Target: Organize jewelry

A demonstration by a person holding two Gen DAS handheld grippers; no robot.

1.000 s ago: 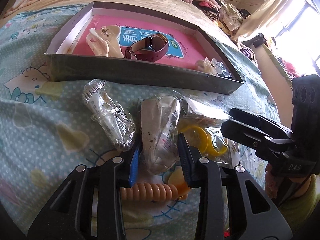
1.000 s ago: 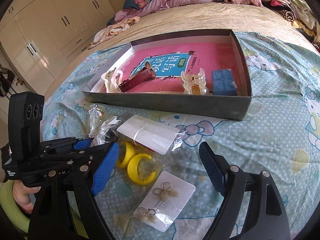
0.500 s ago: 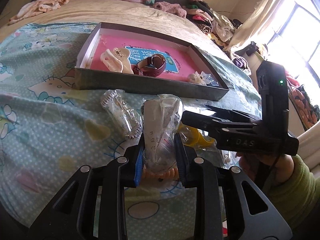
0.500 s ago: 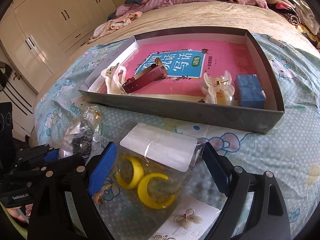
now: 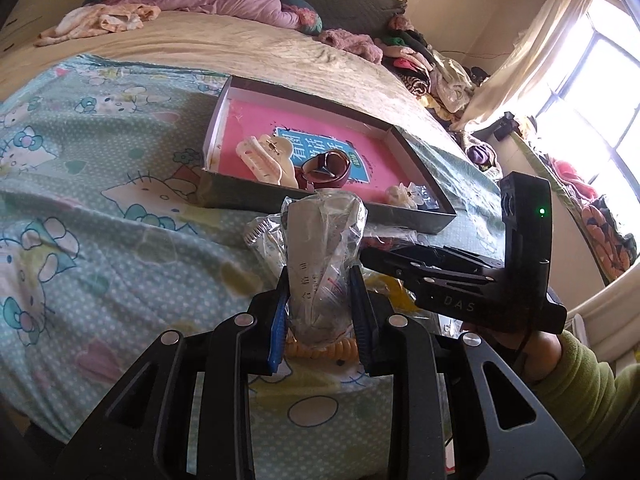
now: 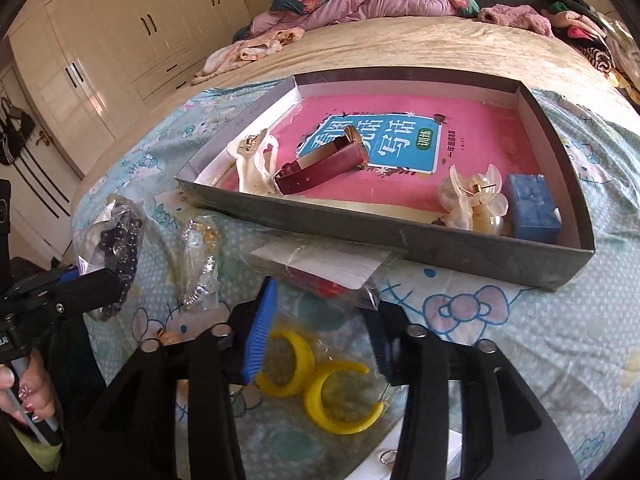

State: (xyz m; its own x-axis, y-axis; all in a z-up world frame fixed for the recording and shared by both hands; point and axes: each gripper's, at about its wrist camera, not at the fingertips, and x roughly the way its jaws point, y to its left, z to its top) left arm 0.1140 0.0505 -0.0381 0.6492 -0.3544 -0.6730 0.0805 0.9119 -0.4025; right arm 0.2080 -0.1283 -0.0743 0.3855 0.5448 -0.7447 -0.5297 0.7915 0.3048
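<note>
My left gripper [image 5: 320, 312] is shut on a clear plastic bag [image 5: 320, 248] and holds it upright above the bedspread. From the right wrist view that bag [image 6: 120, 236] holds dark beads, with the left gripper [image 6: 112, 284] at the left edge. My right gripper [image 6: 320, 340] points down at a clear bag of yellow crescent earrings [image 6: 320, 380] lying flat between its fingers. Its jaws are closing, and the bag shows no crumpling. A grey tray [image 6: 400, 236], also [image 5: 320, 204], sits further back with a pink book, a maroon watch [image 6: 320, 168] and hair claws.
A bag with a silvery chain [image 6: 198, 264] lies beside the tray's front wall. An orange spiral tie [image 5: 320, 348] lies under the left fingers. A blue box [image 6: 532, 208] sits in the tray's corner. A white earring card [image 6: 400, 456] lies nearest. Clothes are piled far back.
The left gripper closed on the clear bag and lifted it off the bedspread, drawing back from the tray. The right gripper moved forward over the yellow earring bag and its jaws narrowed.
</note>
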